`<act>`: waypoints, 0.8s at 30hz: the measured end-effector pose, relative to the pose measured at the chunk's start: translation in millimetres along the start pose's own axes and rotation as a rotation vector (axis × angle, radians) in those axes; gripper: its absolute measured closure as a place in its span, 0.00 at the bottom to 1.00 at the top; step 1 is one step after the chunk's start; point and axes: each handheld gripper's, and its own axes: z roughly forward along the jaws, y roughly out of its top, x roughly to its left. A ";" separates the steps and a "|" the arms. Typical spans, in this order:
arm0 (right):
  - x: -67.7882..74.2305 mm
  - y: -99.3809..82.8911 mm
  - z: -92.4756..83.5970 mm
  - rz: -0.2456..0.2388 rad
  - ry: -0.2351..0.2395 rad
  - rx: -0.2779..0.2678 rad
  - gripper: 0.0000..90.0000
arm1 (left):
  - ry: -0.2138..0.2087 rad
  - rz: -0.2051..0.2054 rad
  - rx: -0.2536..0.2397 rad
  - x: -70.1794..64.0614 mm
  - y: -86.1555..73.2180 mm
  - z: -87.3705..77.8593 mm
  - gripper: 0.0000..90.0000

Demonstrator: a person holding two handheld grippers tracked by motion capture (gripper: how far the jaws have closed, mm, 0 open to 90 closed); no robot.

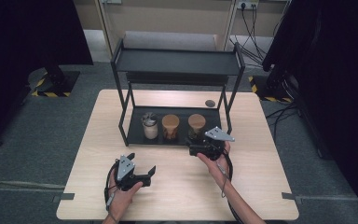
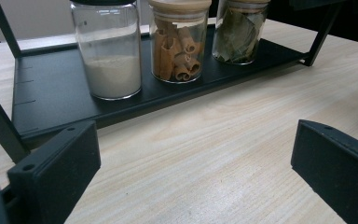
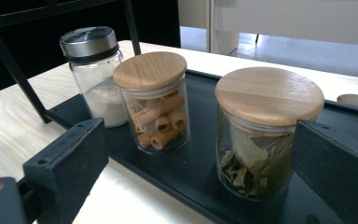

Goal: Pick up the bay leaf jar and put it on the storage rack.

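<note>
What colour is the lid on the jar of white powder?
Silver-grey metal lid, clearest in the right gripper view.

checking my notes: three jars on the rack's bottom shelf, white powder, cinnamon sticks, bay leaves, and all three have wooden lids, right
Not quite. The white powder jar has a metal lid, not a wooden one; the right gripper view shows it clearly. The cinnamon stick jar and the bay leaf jar do have wooden lids, and all three stand on the rack's bottom shelf.

Wood-lidded leaf jar [image 3: 261,140], upright, on rack tray [image 3: 196,172]
</note>
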 end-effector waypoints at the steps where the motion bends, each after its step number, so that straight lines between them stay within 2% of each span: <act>1: 0.1 -0.8 -0.7 0.003 0.001 -0.001 0.06 | 0.000 0.000 0.000 -0.1 0.0 0.0 0.01; 11: 1.9 -5.8 -5.9 -0.001 0.017 -0.001 0.06 | 0.001 0.002 0.000 -0.4 0.0 0.0 0.01; 24: 2.3 -12.7 -13.0 -0.007 0.014 0.003 0.06 | -0.002 0.003 0.000 0.2 -0.1 0.0 0.01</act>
